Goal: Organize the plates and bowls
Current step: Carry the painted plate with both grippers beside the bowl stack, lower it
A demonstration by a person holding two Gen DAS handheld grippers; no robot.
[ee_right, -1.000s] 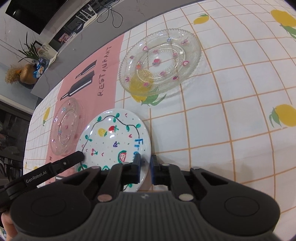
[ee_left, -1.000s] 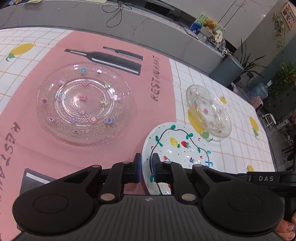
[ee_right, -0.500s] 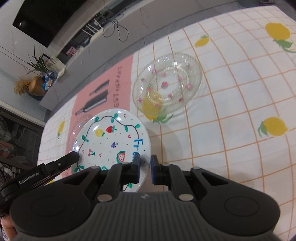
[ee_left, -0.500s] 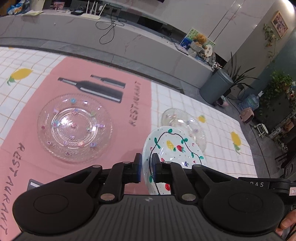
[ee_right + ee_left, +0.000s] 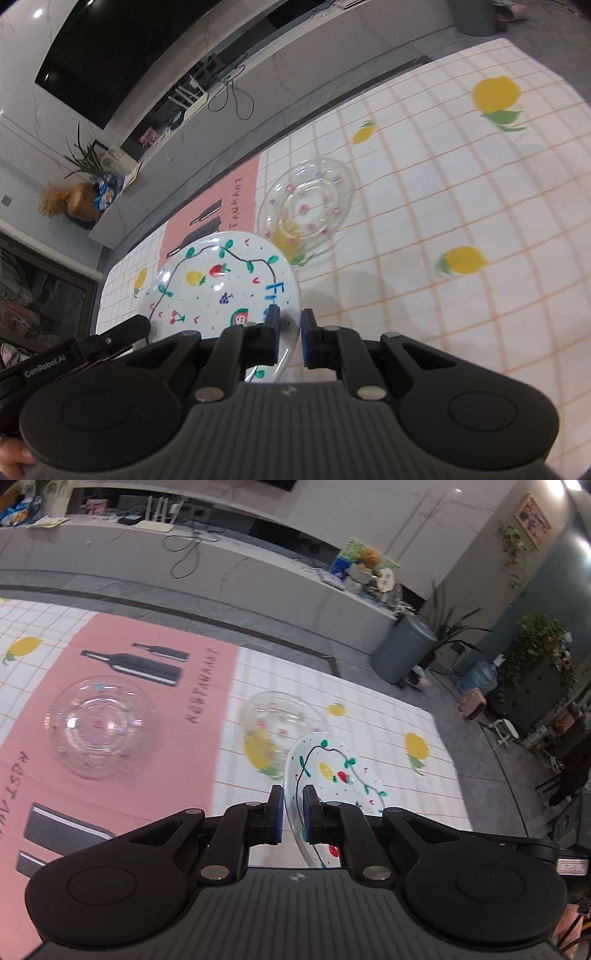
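Observation:
A white plate painted with fruit is held in the air above the table by both grippers. My left gripper is shut on its left rim. My right gripper is shut on its right rim. A large clear glass plate lies on the pink placemat. A smaller clear glass plate lies on the checked lemon tablecloth, beyond the held plate.
The table's far edge runs along a grey floor. A grey bin and plants stand past the table's right corner. A long low counter with cables lies behind.
Both grippers have lifted the painted plate off the table and raised it. The glass plates now look smaller and farther below. The plate stays gripped on both rims.

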